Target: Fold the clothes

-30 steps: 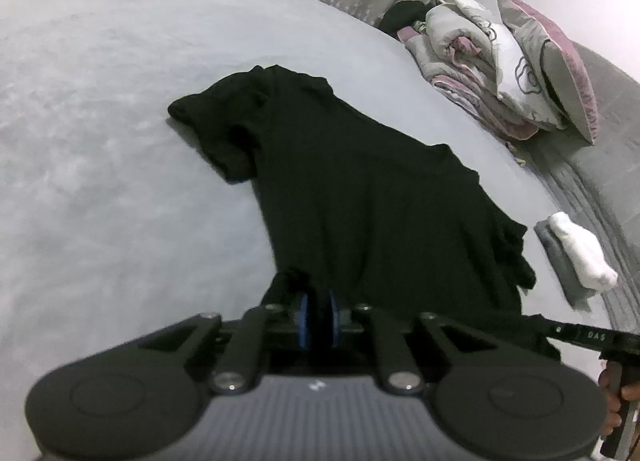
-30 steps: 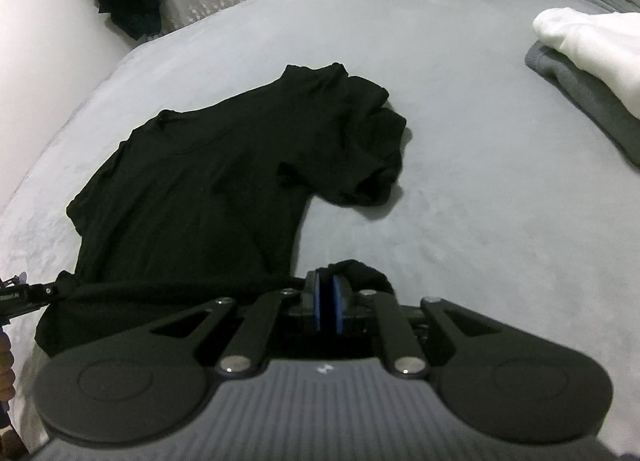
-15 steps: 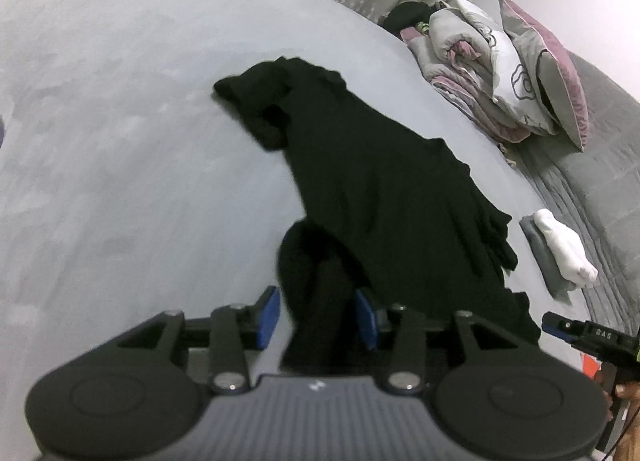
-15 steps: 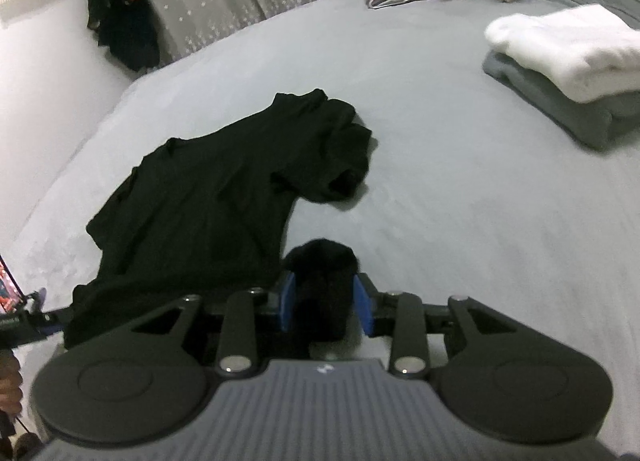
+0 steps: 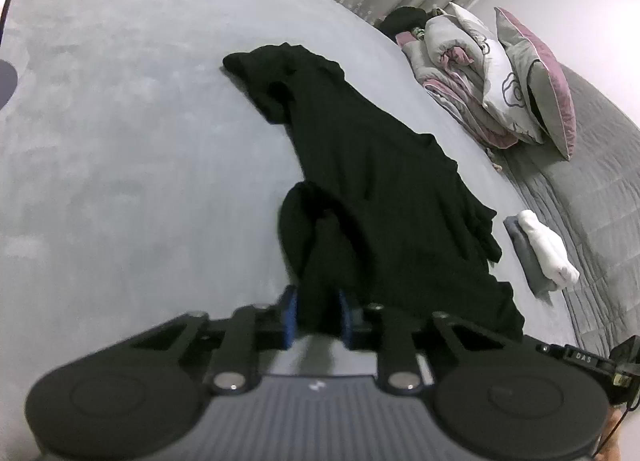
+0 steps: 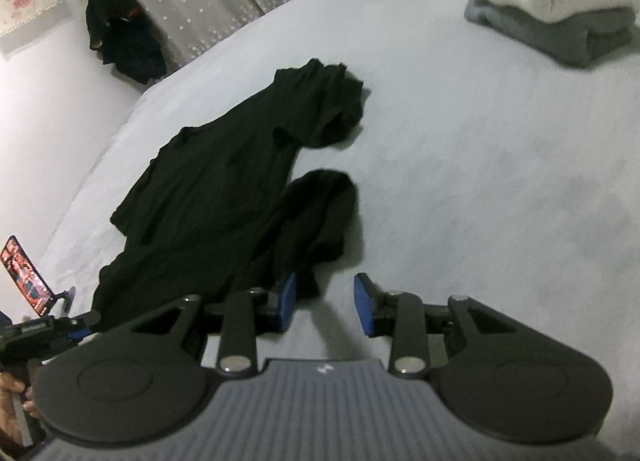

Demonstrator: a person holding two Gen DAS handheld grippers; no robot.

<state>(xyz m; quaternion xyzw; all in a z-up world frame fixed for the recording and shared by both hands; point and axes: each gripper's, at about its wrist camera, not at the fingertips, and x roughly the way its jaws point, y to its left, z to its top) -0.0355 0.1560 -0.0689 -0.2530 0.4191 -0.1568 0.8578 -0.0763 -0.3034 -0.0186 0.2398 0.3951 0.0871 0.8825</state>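
A black shirt (image 5: 380,165) lies stretched out on the grey bed (image 5: 120,141). Its near hem is bunched into a lump. In the left wrist view my left gripper (image 5: 316,317) has its blue pads close together, and a raised wad of the hem fills the gap between them. In the right wrist view the shirt (image 6: 224,181) runs away to the left. My right gripper (image 6: 325,303) stands open with bare bed between its pads. The hem lump only touches the left pad (image 6: 289,301).
A folded white and grey stack (image 6: 560,5) lies at the far right, also seen as a folded stack (image 5: 536,253). Pillows and a rolled duvet (image 5: 480,73) sit at the head. A phone on a stand (image 6: 26,275) is at the left bed edge. Dark clothes (image 6: 120,41) hang by the curtain.
Both grippers carried the hem forward and opened. The right one now stands off the cloth, open. The left pads have narrowed again around the hem wad.
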